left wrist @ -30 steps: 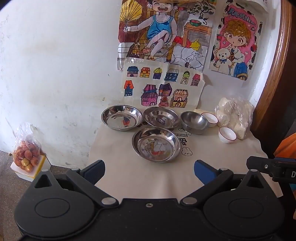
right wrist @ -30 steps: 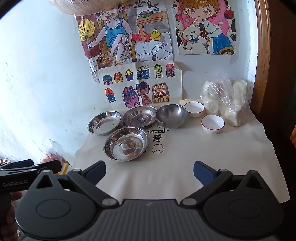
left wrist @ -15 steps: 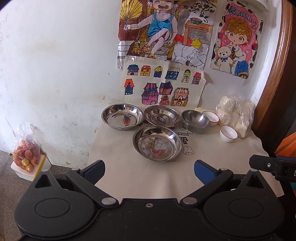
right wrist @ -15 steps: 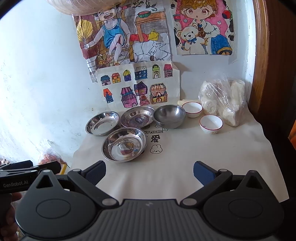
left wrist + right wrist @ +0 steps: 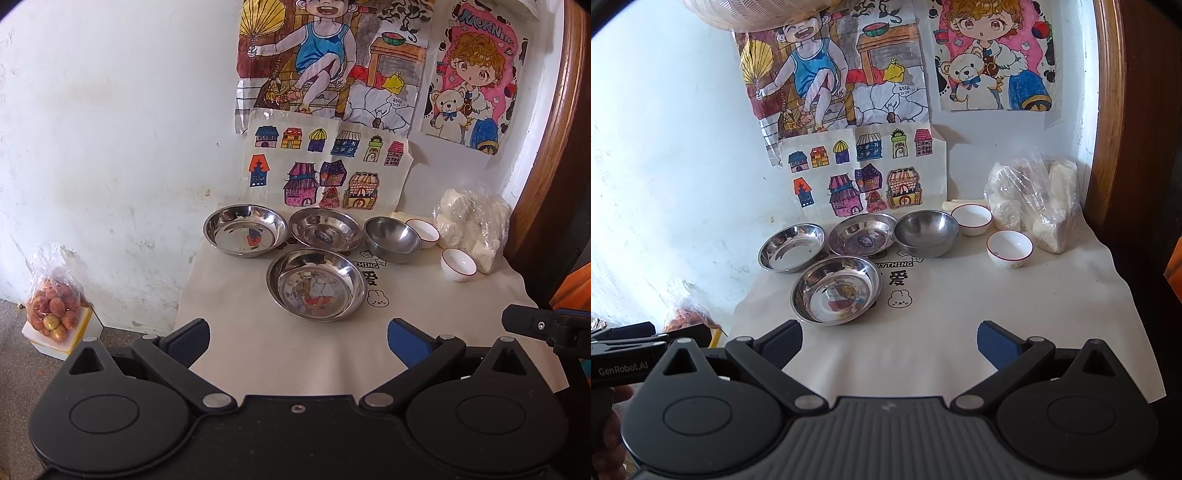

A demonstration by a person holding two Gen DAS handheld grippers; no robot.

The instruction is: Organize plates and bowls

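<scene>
Three shallow steel plates stand on the cloth-covered table (image 5: 258, 350): a near plate (image 5: 317, 283) (image 5: 836, 290), a back-left plate (image 5: 245, 230) (image 5: 792, 247) and a back-middle plate (image 5: 325, 229) (image 5: 863, 234). Right of them sits a deeper steel bowl (image 5: 392, 235) (image 5: 926, 233). Two small white red-rimmed bowls follow, one at the back (image 5: 423, 233) (image 5: 971, 219) and one nearer (image 5: 458, 264) (image 5: 1010, 249). My left gripper (image 5: 298, 336) is open over the table's front edge, empty. My right gripper (image 5: 889, 336) is likewise open and empty, short of the near plate.
A clear bag of white lumps (image 5: 472, 225) (image 5: 1034, 199) lies at the back right by a wooden frame (image 5: 1115, 110). Drawings (image 5: 325, 173) hang on the wall. A bag of fruit (image 5: 51, 306) sits on the floor at left. Each gripper shows in the other's view.
Both views have shifted slightly; the dishes sit a little nearer in the frames. Nothing on the table has moved, and both grippers stay open.
</scene>
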